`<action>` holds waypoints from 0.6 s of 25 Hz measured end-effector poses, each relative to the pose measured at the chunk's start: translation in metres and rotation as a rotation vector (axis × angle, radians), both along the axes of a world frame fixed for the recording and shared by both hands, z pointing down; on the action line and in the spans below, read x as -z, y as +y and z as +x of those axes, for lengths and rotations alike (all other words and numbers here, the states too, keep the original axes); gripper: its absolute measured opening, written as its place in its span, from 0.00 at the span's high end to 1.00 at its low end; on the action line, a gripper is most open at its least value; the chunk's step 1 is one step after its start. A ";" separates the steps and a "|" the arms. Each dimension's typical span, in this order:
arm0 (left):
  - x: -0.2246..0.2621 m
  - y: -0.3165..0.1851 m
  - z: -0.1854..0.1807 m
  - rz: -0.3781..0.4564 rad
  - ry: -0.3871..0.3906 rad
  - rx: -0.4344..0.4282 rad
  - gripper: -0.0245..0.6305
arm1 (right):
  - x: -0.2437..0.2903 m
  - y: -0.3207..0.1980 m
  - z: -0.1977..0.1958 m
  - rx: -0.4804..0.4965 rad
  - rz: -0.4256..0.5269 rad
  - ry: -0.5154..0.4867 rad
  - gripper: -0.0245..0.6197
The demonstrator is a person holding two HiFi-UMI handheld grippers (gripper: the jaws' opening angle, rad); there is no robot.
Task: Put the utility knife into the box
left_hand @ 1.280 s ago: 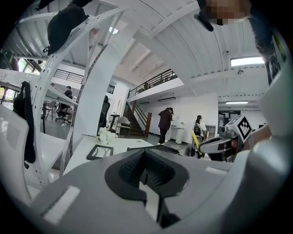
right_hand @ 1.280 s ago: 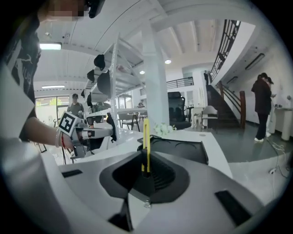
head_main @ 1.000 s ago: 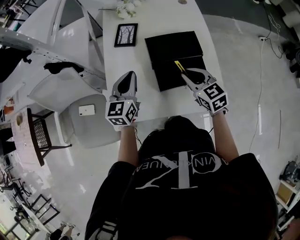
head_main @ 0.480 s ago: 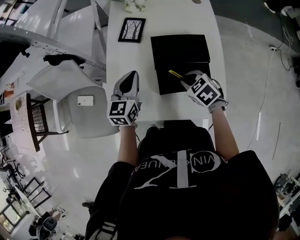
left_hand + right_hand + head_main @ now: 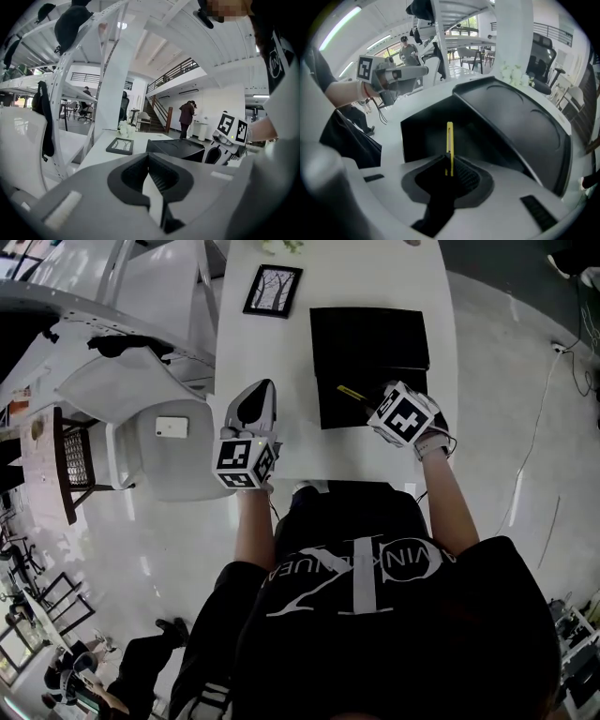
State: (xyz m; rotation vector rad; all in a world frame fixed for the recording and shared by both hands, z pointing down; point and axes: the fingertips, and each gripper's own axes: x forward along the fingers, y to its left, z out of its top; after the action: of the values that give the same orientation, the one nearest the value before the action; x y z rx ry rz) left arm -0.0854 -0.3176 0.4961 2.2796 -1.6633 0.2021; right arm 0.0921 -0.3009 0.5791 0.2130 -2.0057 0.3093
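An open black box (image 5: 342, 413) lies on the white table (image 5: 281, 362), its lid (image 5: 368, 334) folded back behind it. My right gripper (image 5: 367, 401) is shut on the yellow utility knife (image 5: 349, 392), which sticks out over the box's base. In the right gripper view the knife (image 5: 449, 138) stands edge-on between the jaws of the right gripper (image 5: 447, 164), above the dark inside of the box (image 5: 426, 131). My left gripper (image 5: 260, 390) hovers over the table left of the box, shut and empty. The left gripper view shows the box (image 5: 176, 149) ahead.
A framed picture (image 5: 273, 291) lies at the table's far left, with white flowers (image 5: 124, 127) beyond it. A white chair (image 5: 141, 399) with a phone (image 5: 172, 427) on its seat stands left of the table. People stand in the room's background.
My right gripper has turned and carried the knife a little leftward over the box's base. The left gripper has stayed where it was.
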 end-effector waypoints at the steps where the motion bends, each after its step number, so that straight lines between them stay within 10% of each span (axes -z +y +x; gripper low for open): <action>1: -0.001 0.001 -0.002 -0.003 0.000 0.008 0.95 | -0.002 0.001 0.000 0.004 -0.008 0.003 0.86; 15: -0.008 0.012 -0.014 -0.020 0.009 0.052 0.95 | -0.012 0.000 -0.004 0.020 -0.027 0.022 0.86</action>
State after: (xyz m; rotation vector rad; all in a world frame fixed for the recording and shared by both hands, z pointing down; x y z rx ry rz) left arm -0.0994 -0.3053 0.5042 2.2171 -1.7062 0.1951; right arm 0.0880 -0.3013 0.5911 0.1783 -1.9799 0.3200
